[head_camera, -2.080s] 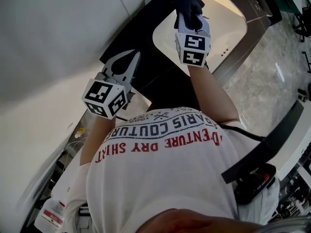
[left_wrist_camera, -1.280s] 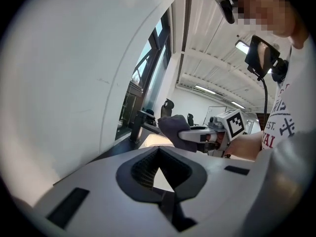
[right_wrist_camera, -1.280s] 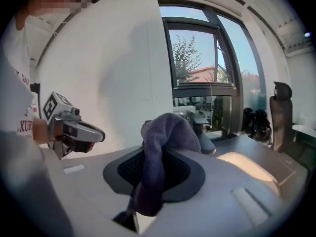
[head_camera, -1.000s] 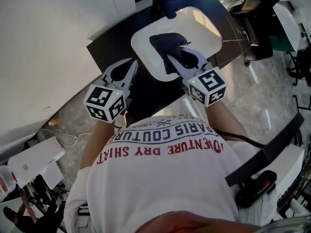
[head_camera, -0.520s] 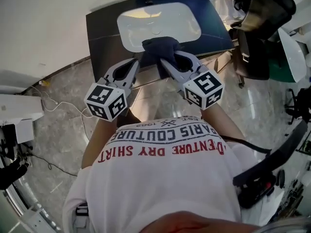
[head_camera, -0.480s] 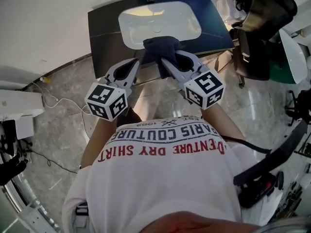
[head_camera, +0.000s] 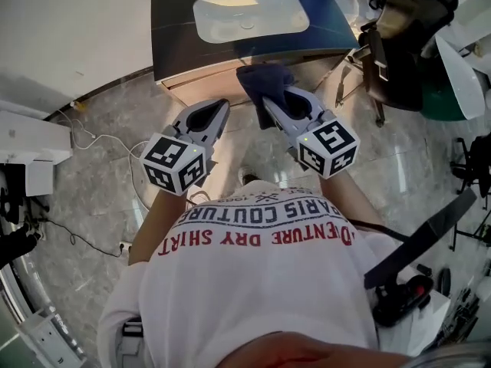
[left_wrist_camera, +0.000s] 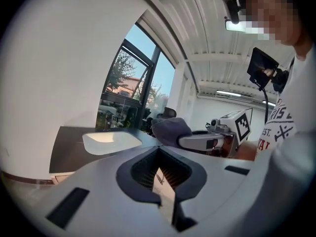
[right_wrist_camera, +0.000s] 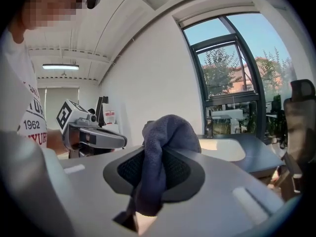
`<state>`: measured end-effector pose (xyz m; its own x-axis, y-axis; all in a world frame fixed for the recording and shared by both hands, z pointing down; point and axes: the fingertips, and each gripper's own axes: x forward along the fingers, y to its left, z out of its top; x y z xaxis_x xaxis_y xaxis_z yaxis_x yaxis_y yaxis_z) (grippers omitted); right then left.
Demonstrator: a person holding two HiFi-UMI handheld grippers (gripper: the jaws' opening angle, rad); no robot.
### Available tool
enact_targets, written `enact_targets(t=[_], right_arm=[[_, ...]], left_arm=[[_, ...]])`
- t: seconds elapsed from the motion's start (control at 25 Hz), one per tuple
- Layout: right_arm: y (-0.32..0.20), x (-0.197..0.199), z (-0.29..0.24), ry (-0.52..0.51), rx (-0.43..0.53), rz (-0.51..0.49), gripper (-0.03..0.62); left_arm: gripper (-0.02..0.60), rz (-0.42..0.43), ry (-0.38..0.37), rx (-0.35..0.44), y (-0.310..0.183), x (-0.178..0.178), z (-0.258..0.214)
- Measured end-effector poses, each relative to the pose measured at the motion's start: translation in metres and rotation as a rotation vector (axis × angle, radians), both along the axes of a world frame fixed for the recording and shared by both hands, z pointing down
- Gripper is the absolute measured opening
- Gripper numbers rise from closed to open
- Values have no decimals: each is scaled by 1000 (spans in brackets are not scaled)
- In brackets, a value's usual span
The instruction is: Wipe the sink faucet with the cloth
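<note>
Nearest the camera, below the person's white printed shirt [head_camera: 261, 297], both tools were held out over the pale, glossy marbled floor [head_camera: 107, 159], short of the bench. The left tool [head_camera: 221, 107] had its jaws closed together on nothing, the ribbed pads showing bare in its own view. Beside it, the right tool [head_camera: 268, 102] was clamped on the cloth [head_camera: 265, 79], a dark blue, nappy, soft piece bunched into a rounded wad above the jaws, with a tail hanging down through them. Beyond lay the bench [head_camera: 173, 21], a dark, flat, matte slab over a lighter front panel, and sunk in it the sink [head_camera: 249, 23], a smooth white basin with rounded corners. The faucet could not be made out clearly at the far edge of the head view. The cloth looked well apart from it, so the step in hand was probably the reach forward. To do that well, the grip should stay firm so the wad does not slip. The bulging end should lead across the basin and be pressed around the spout, since soft pile should mould to a curved fitting. The empty tool should stay clear.
</note>
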<state>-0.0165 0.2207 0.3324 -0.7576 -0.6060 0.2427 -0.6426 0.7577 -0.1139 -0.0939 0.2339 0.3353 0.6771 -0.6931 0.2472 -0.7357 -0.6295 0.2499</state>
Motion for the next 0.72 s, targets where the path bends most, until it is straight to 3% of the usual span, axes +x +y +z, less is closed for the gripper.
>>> enact_targets(t=[0.36,0.52,0.72], right_arm=[[213,8,-4,-28,-10,16,75],[262,19,-31,-35,15,18,75],[284,36,-44,-13,32,23,75]], left_arm=[[2,34,-5,25,216,13,-10],[2,41,-27,64,270,20,-38],[2,32,-18,89,296,34,-59]])
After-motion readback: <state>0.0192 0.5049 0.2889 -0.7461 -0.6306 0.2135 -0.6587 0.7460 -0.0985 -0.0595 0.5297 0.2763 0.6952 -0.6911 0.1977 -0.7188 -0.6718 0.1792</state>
